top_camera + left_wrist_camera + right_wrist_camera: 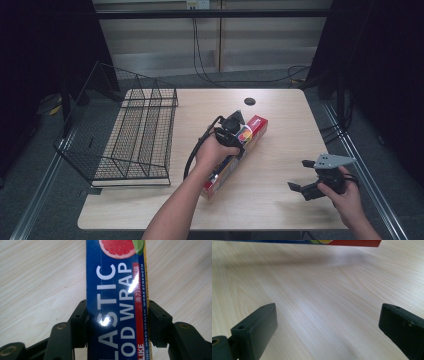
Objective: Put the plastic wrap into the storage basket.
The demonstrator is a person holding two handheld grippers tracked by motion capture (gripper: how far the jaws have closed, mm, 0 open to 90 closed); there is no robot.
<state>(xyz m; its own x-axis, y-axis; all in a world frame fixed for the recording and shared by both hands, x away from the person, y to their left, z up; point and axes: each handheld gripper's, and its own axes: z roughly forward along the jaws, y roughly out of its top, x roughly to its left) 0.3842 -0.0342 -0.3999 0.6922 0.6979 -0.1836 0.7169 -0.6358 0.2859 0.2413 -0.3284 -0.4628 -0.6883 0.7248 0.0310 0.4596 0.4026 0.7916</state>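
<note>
left tool clamps plastic wrap box mid-table | right tool released, near front-right edge

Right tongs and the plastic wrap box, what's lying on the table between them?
Nothing: bare wood tabletop runs from the open right tongs to the plastic wrap box, seen in the right gripper view.
</note>
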